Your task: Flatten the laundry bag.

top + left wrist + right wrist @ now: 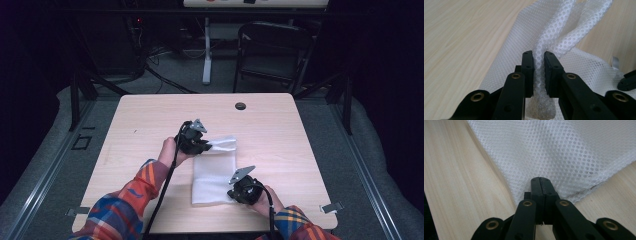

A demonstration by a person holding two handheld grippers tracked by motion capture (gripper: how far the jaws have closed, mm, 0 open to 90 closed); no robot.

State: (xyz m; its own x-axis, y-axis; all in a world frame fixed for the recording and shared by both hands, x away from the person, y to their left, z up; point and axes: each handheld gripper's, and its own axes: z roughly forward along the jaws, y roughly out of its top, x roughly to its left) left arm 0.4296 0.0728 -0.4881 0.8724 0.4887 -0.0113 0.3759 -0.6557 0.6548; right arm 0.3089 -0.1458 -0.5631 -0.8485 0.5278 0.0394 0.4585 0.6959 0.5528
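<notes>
At frame centre, bunched white mesh cloth [554,50] is pinched by the left gripper [539,56]. Its lower-right corner is clamped by the right gripper [541,181], jaws pressed together.

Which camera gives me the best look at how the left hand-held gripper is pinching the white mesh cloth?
The left gripper view: the left hand-held gripper has its jaws closed on a bunched fold of the white mesh cloth. The high view shows that gripper small at the cloth's far edge, the grip itself unclear. The right gripper view shows another part of the cloth.
</notes>
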